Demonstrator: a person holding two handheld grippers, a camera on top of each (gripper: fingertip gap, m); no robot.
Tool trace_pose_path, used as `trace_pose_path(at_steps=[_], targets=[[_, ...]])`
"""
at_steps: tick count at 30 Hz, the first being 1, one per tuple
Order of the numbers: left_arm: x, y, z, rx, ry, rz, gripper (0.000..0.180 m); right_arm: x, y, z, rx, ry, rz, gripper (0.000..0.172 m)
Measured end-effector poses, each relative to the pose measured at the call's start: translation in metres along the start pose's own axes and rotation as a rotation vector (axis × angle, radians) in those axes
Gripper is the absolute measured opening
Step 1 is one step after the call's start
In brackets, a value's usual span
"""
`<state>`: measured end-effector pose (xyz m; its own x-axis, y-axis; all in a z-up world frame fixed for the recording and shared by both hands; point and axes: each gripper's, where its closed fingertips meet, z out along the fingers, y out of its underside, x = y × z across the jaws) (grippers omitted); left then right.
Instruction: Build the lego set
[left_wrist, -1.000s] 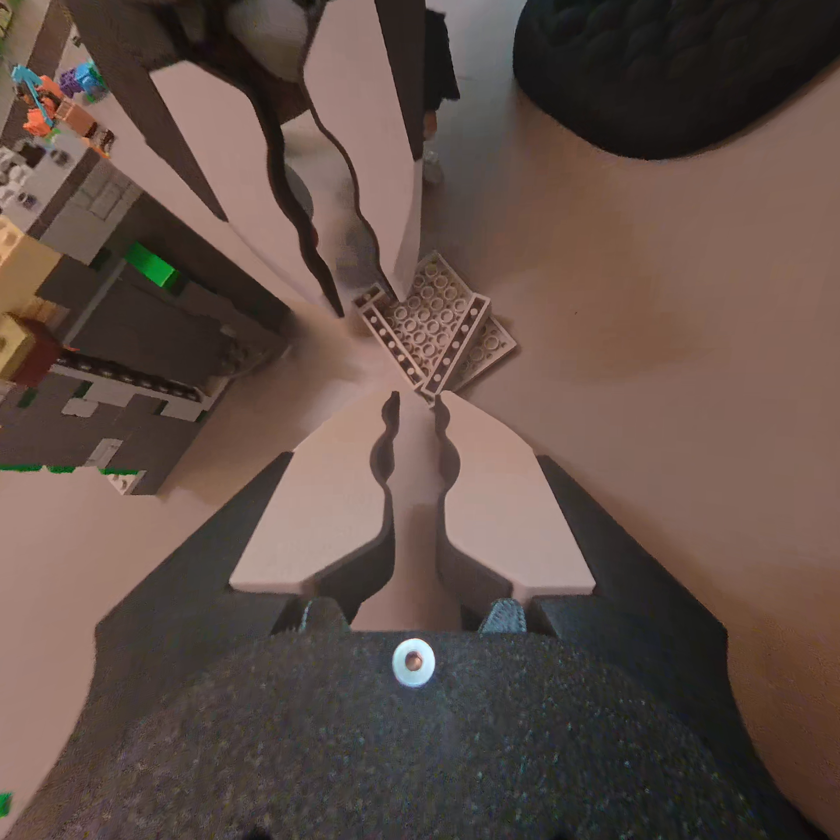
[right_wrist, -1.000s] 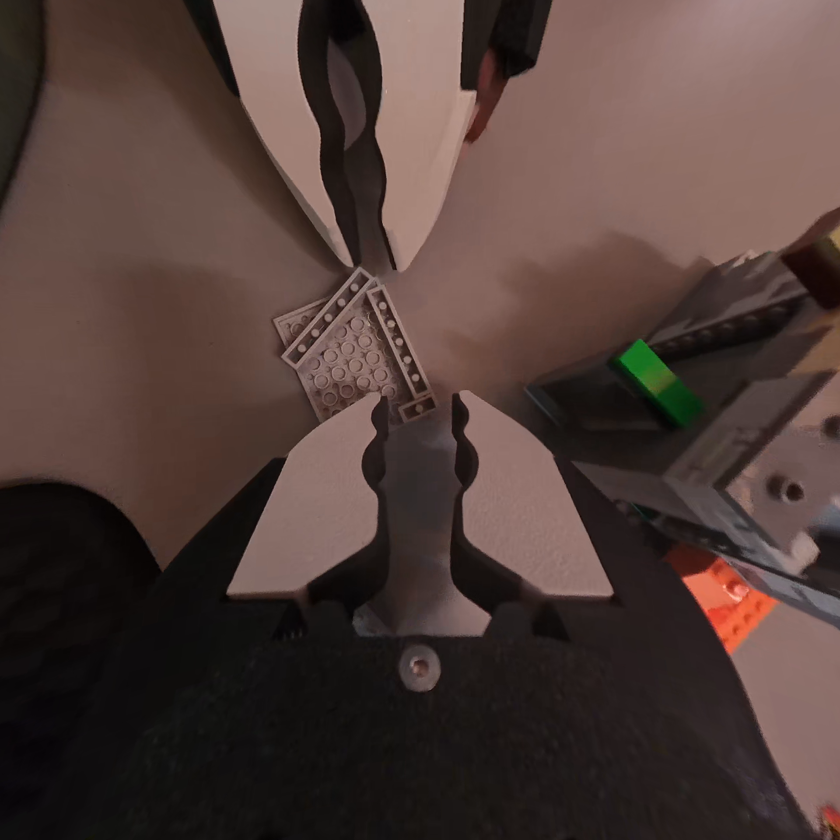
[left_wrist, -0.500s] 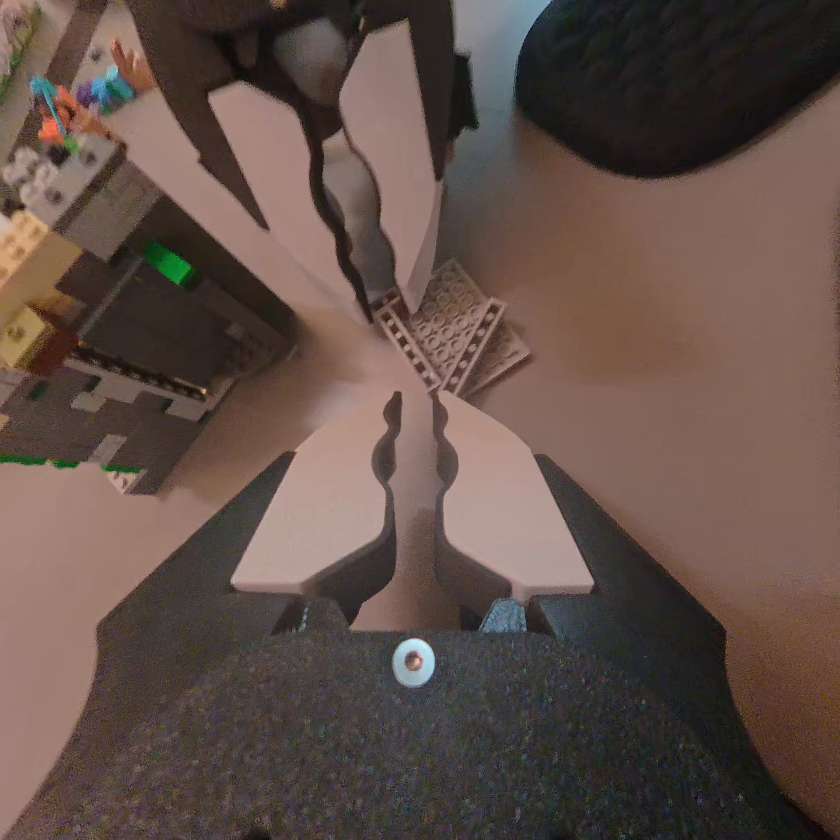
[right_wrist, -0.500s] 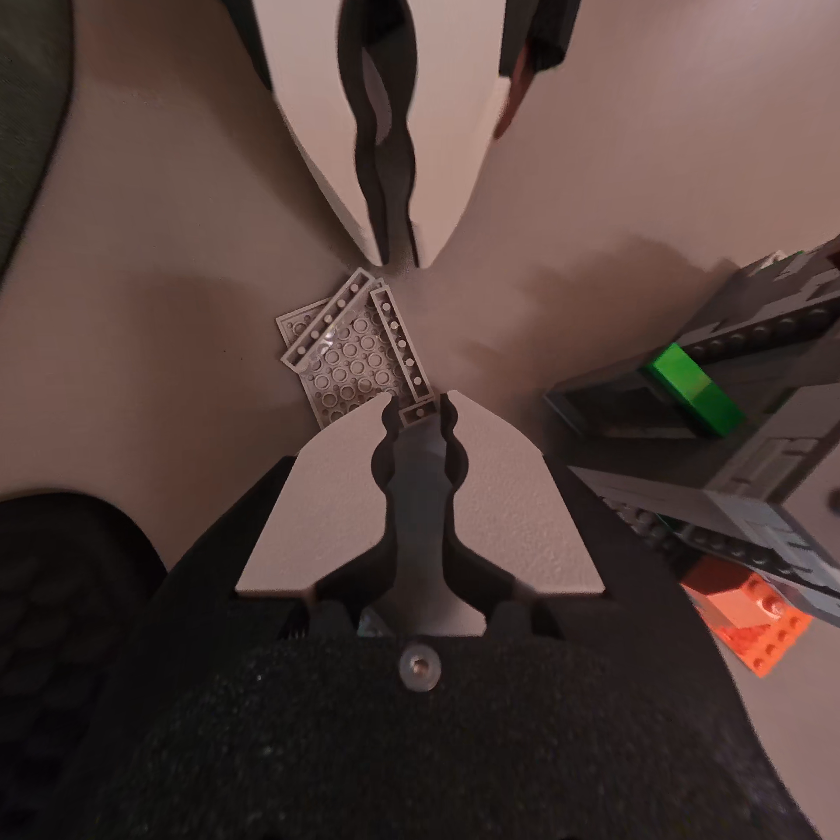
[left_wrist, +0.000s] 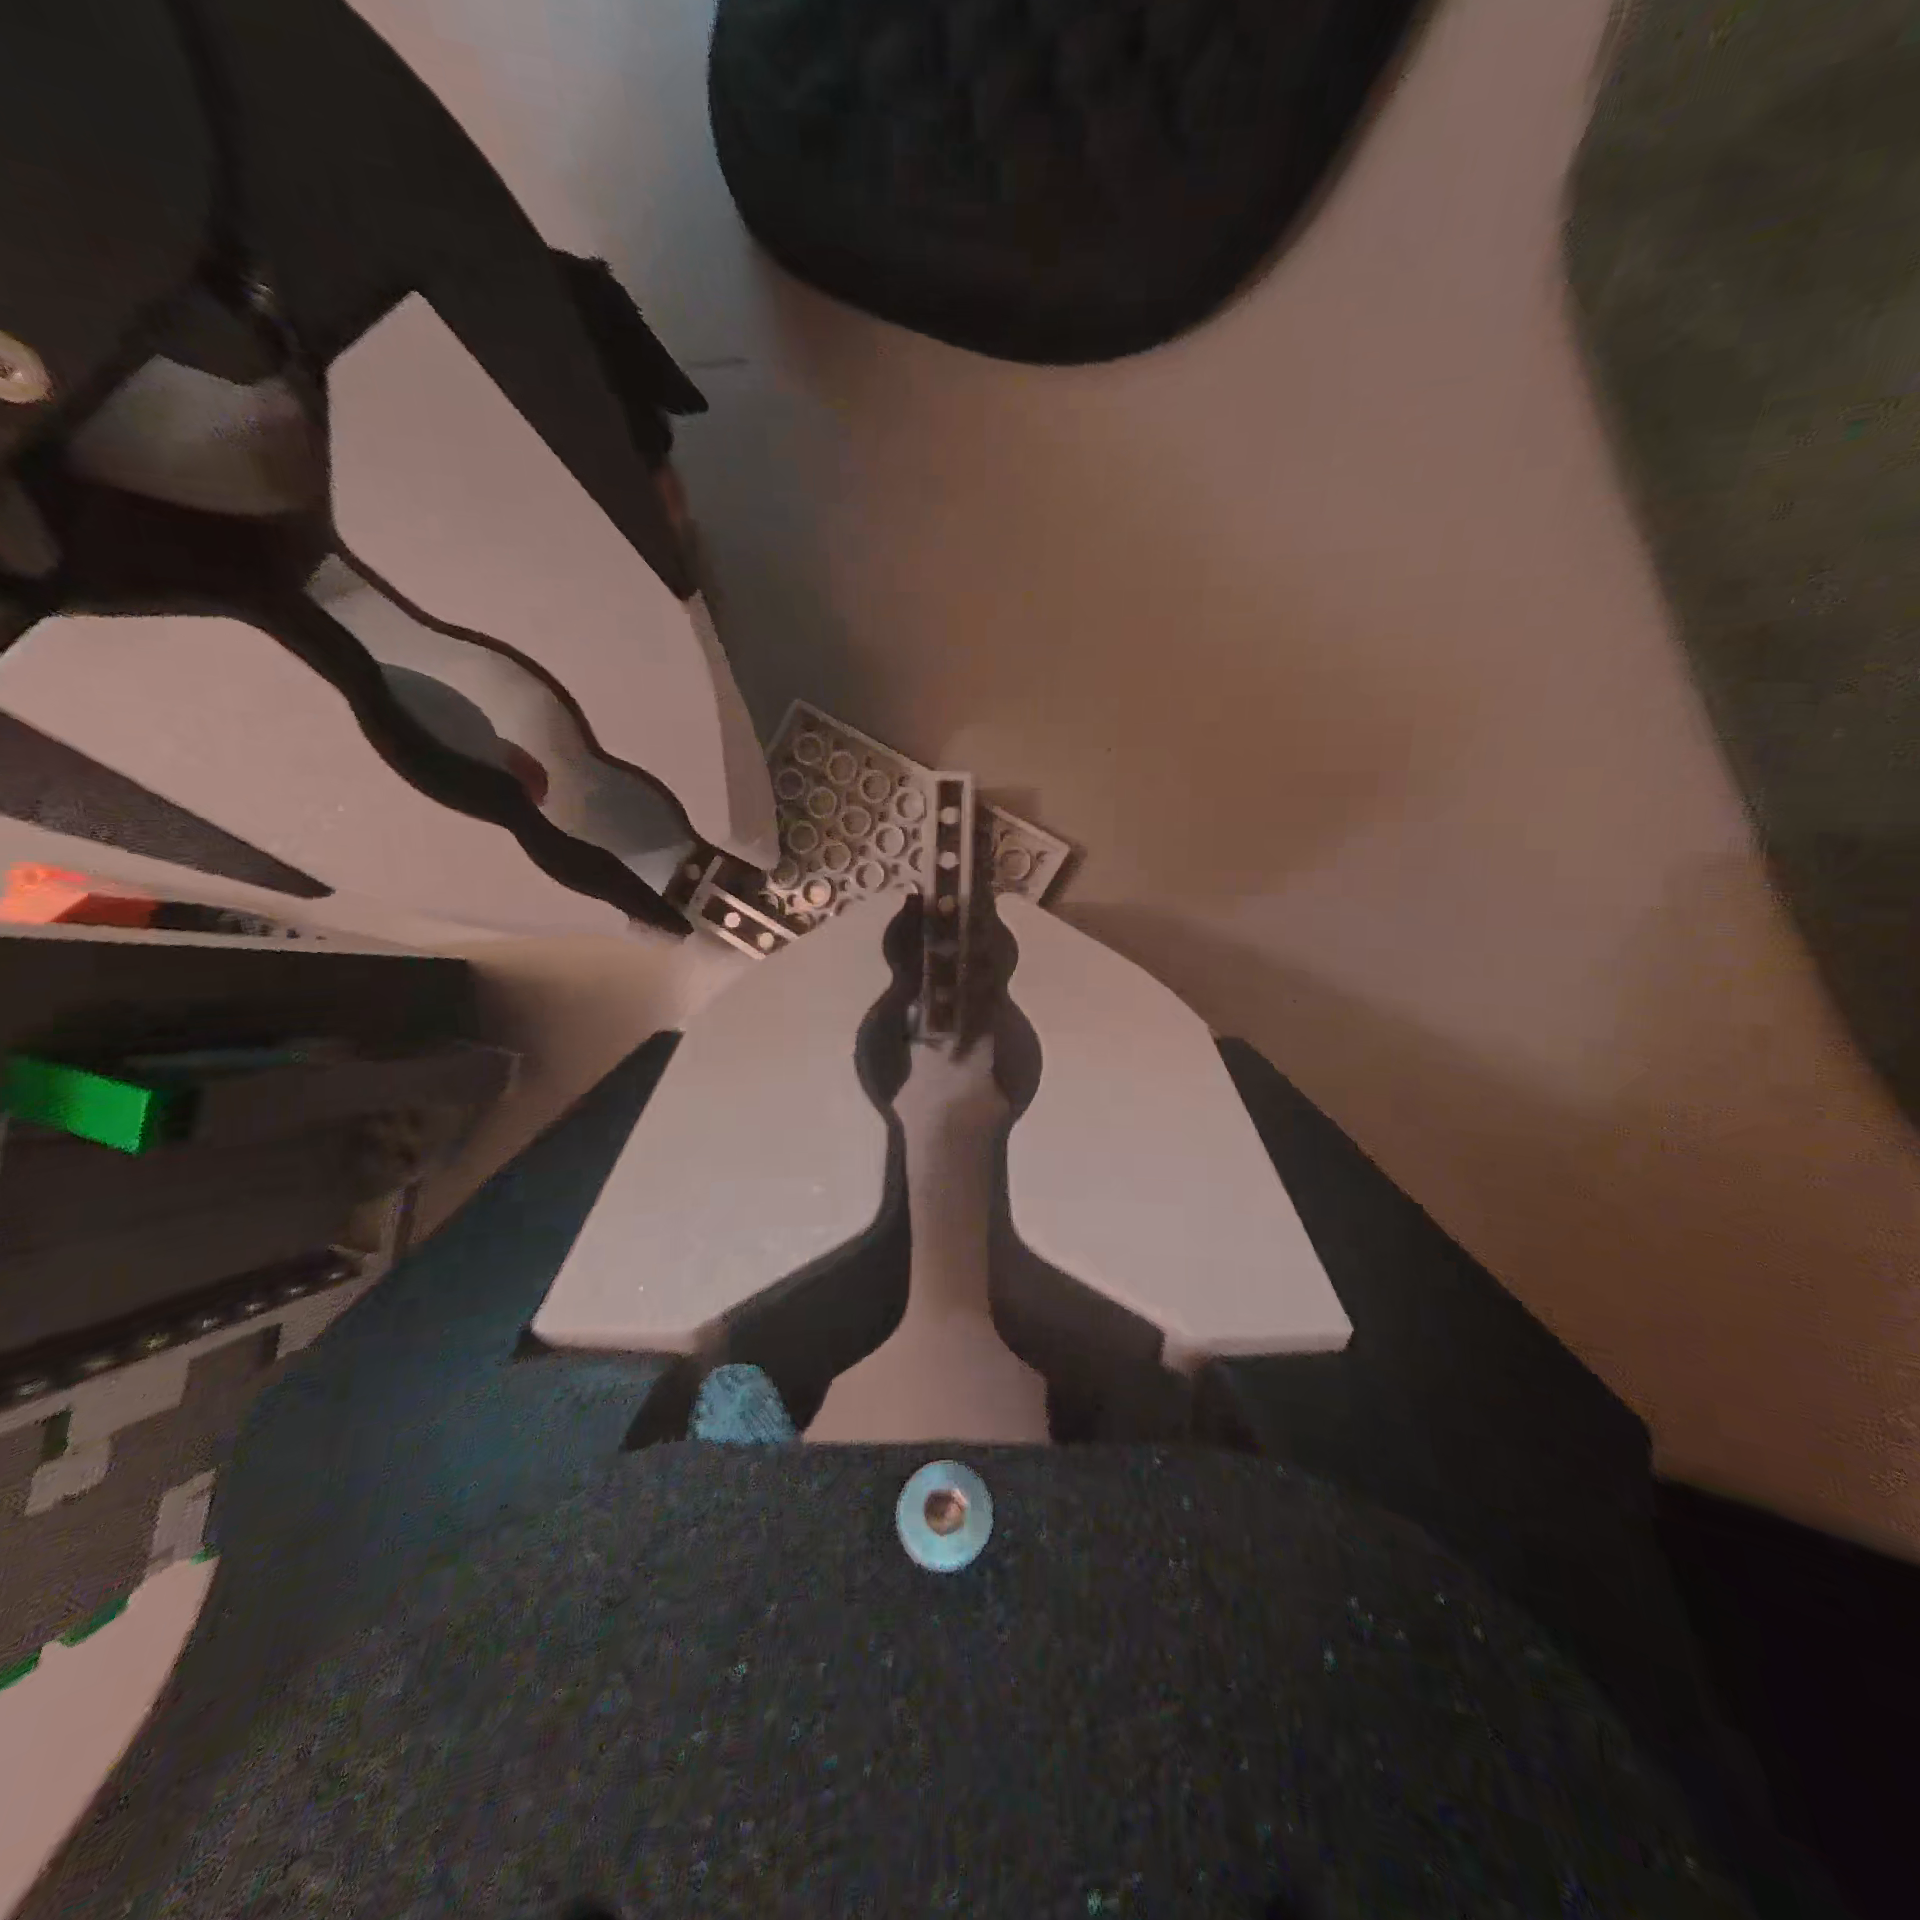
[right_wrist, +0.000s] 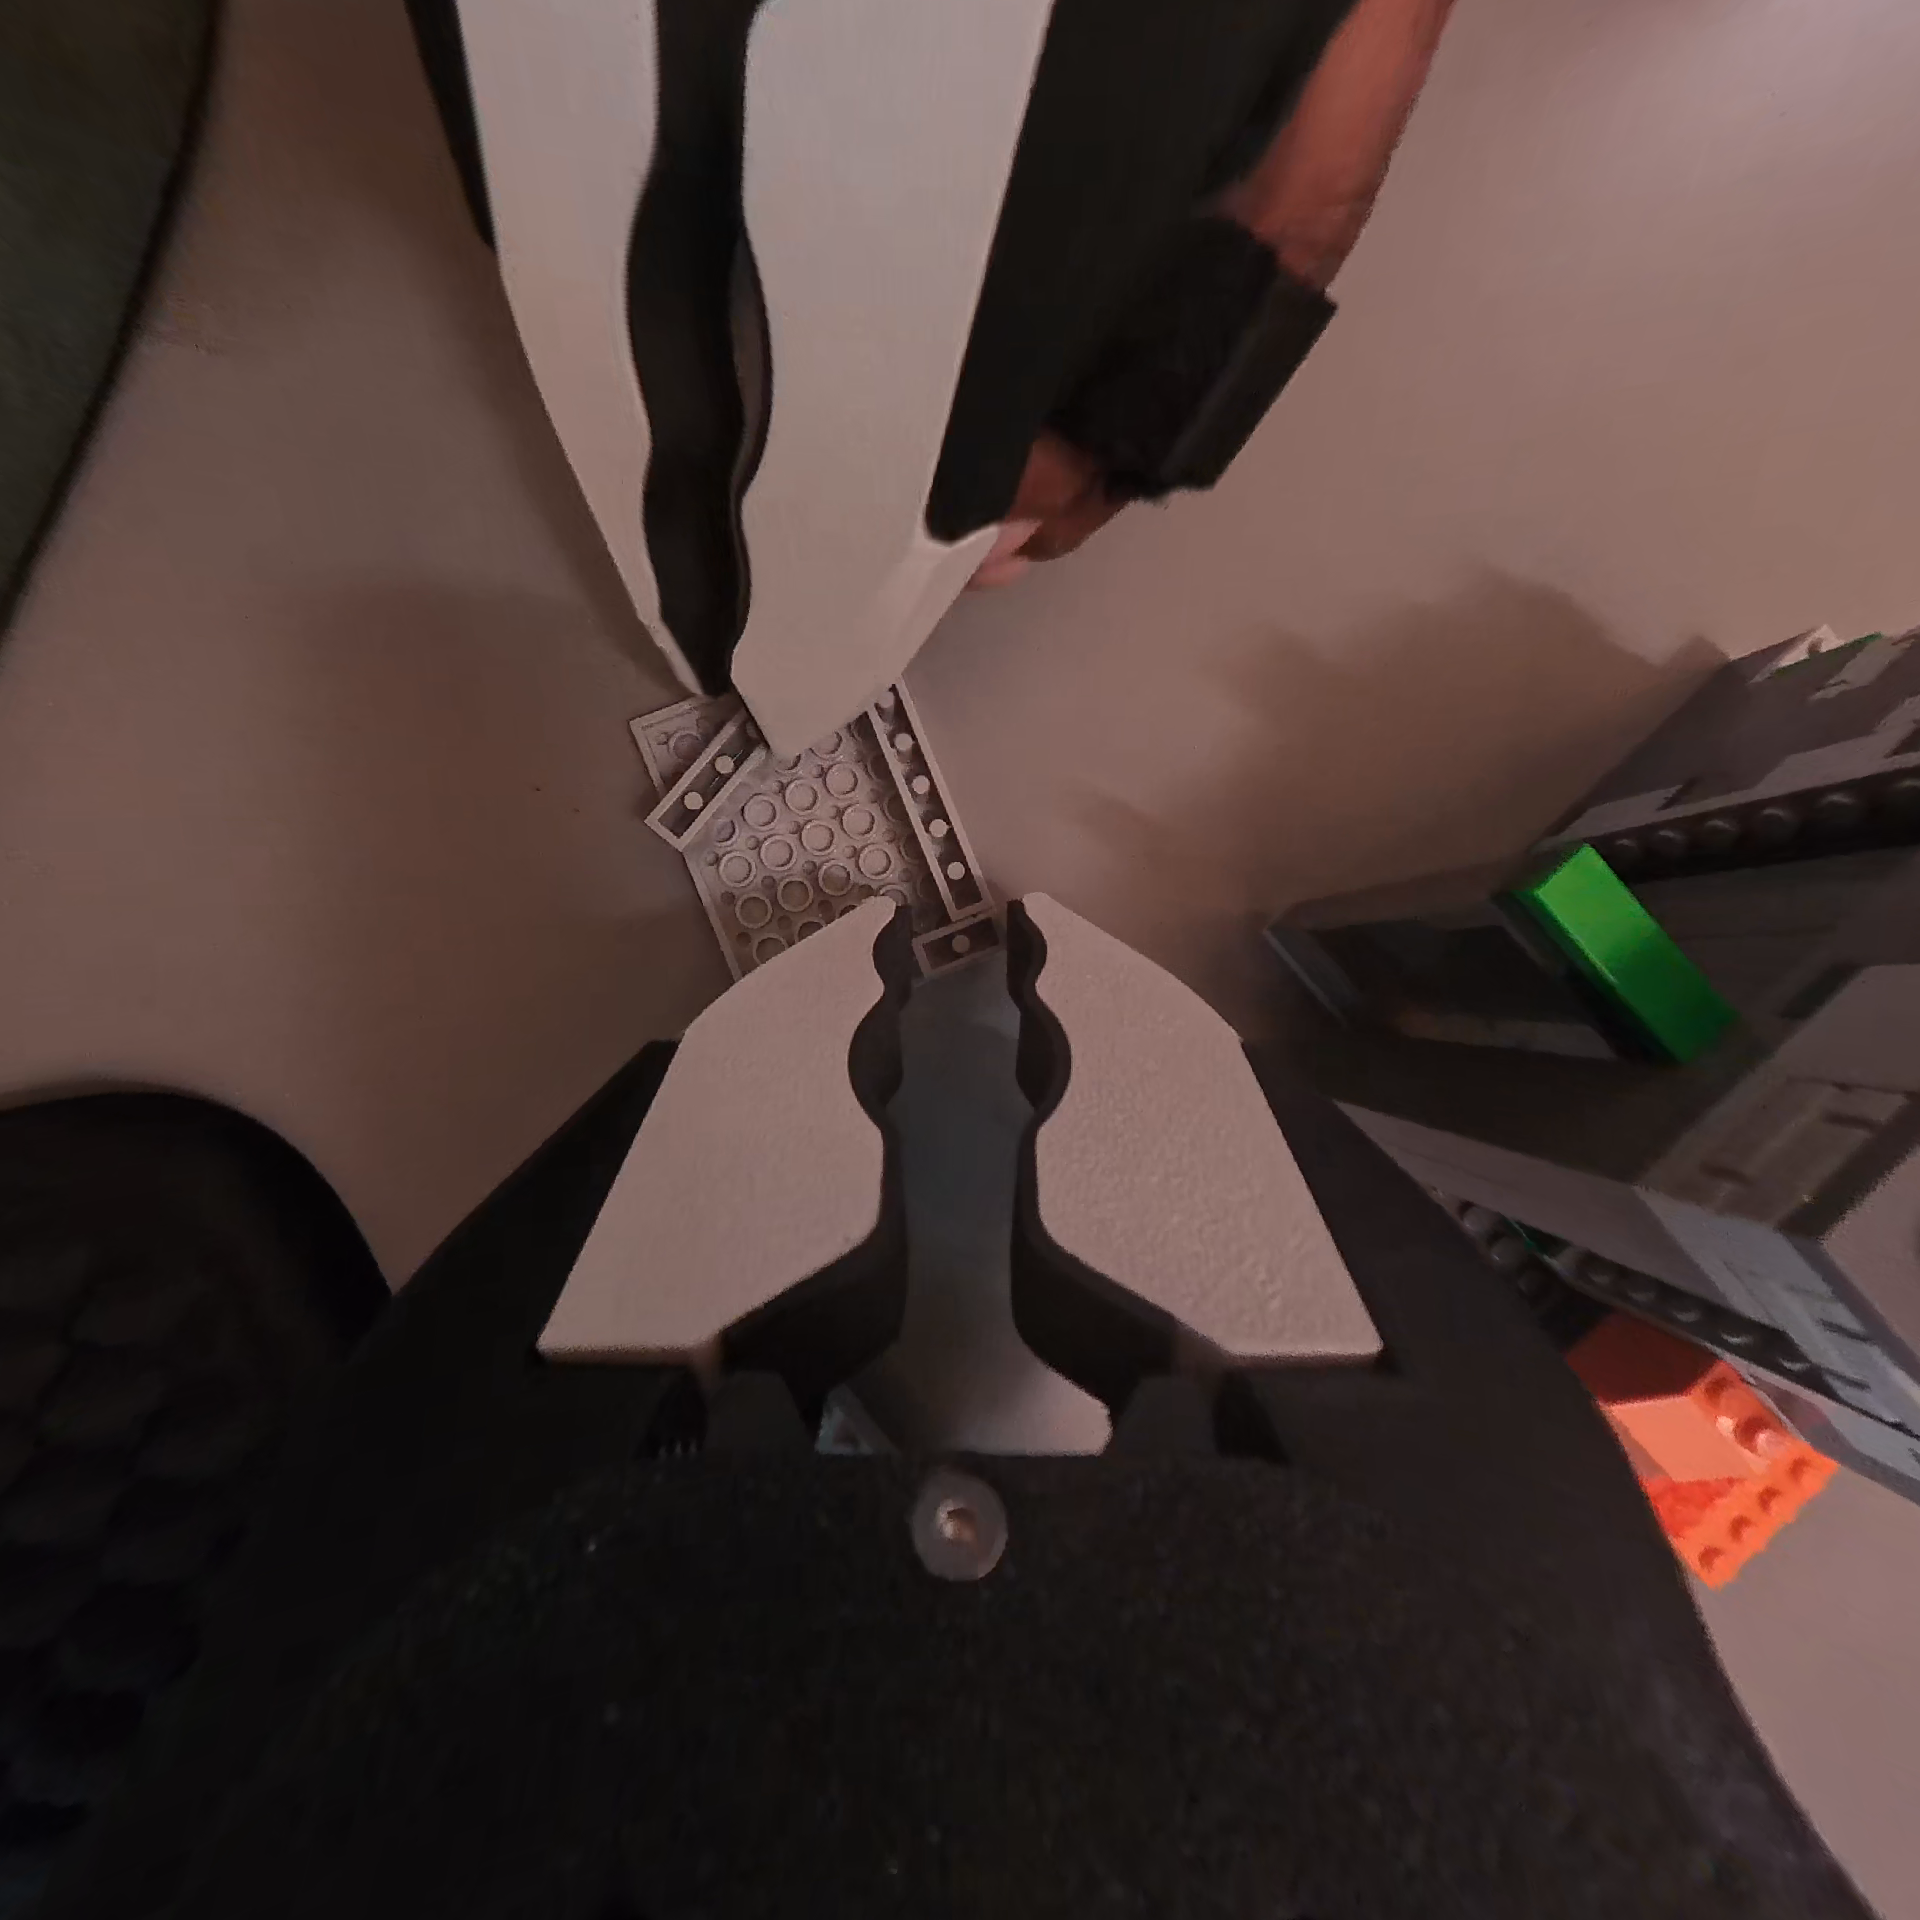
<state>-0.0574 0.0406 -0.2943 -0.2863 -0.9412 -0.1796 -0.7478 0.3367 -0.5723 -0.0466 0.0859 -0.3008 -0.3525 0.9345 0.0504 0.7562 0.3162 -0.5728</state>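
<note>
A narrow grey strip (left_wrist: 951, 914) of an upside-down grey brick plate (left_wrist: 847, 831) was clamped between the fingers of the left gripper (left_wrist: 948, 940). A short end strip (right_wrist: 956, 945) was pinched by the right gripper (right_wrist: 954, 920). The plate, lying on the pale table (right_wrist: 312, 727) beside a dark brick building (right_wrist: 1662, 1039), was judged light, stiff and best gripped by its raised strips.

Left tool (left_wrist: 943, 961) clamped on narrow grey strip (left_wrist: 950, 862) of upturned grey brick plate (left_wrist: 847, 831), right tool (left_wrist: 727, 894) at plate's corner piece, dark brick building (left_wrist: 208, 1122) left.
</note>
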Motion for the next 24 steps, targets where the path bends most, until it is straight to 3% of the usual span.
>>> trace_pose_path(at_steps=[12,24], targets=[[0.013,-0.005,-0.011,0.047,0.147,0.174,0.007,-0.004,-0.004,0.002,0.008,-0.068,-0.076,0.017],[0.017,0.001,-0.004,-0.004,0.222,0.247,0.007,-0.005,-0.004,0.003,0.011,-0.069,-0.082,0.017]])
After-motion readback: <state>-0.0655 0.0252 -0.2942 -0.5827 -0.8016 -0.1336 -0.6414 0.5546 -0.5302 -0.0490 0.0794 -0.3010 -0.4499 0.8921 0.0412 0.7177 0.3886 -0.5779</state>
